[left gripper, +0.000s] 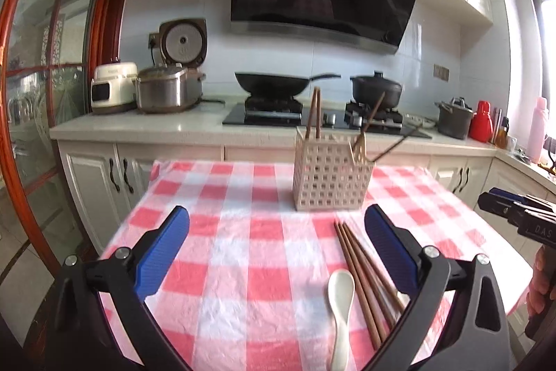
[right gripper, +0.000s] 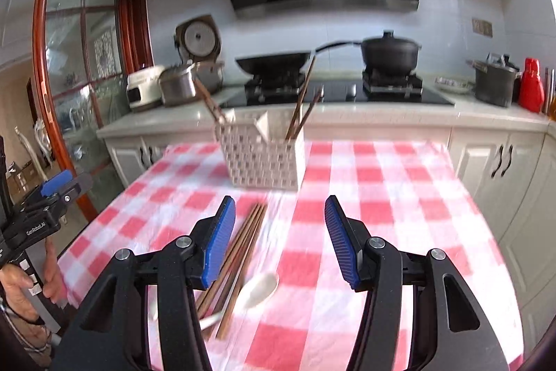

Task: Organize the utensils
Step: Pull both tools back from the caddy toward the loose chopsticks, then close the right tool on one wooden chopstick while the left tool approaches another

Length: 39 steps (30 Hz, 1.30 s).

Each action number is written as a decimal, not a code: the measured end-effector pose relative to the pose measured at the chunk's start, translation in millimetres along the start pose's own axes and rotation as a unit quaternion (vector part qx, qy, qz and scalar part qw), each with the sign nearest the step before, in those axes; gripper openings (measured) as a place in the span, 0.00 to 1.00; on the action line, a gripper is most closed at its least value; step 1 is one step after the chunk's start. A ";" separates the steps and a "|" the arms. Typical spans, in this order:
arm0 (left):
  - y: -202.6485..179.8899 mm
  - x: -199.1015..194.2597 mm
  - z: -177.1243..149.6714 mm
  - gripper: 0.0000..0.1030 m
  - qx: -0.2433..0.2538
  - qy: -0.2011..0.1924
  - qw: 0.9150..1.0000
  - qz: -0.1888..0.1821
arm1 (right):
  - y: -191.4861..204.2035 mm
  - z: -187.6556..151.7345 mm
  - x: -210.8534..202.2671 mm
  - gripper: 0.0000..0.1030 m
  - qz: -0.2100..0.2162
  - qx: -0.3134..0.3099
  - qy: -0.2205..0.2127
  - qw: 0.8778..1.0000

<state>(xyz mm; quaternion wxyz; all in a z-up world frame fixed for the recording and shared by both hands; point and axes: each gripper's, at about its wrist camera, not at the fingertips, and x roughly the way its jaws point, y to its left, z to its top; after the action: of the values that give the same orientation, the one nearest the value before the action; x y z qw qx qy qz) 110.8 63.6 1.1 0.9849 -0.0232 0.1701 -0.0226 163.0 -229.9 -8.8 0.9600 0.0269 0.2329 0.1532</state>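
The left gripper (left gripper: 277, 233) stands spread as wide as it goes, holding nothing, above the worktop (left gripper: 243, 232) with its pink-and-white checked cloth. The right gripper (right gripper: 280, 225) is about half spread and also bare. Between them lie brown wooden chopsticks (left gripper: 361, 277) and a white ceramic spoon (left gripper: 341, 301), just before the white lattice plastic utensil basket (left gripper: 330, 176), which holds more chopsticks. The right wrist view alone shows the left hand (right gripper: 21, 287) on its handle.
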 end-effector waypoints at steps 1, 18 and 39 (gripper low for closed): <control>-0.6 3.1 -3.6 0.95 -0.001 0.005 1.000 -0.002 | 1.2 -3.9 2.1 0.50 -0.001 -0.001 0.005 1.000; -15.2 27.9 -47.3 0.95 0.006 0.032 0.999 0.007 | 34.4 -35.6 74.3 0.46 -0.013 -0.018 0.087 0.996; 16.6 28.0 -59.4 0.95 -0.027 0.022 0.999 0.024 | 49.9 -26.6 185.2 0.13 -0.052 -0.027 0.210 0.976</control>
<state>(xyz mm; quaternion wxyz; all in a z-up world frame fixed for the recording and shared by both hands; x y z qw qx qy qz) 117.8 76.5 -65.0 0.9802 -0.0456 0.1925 0.0057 293.2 -126.2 -107.6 0.8968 -0.0435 0.4260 0.1111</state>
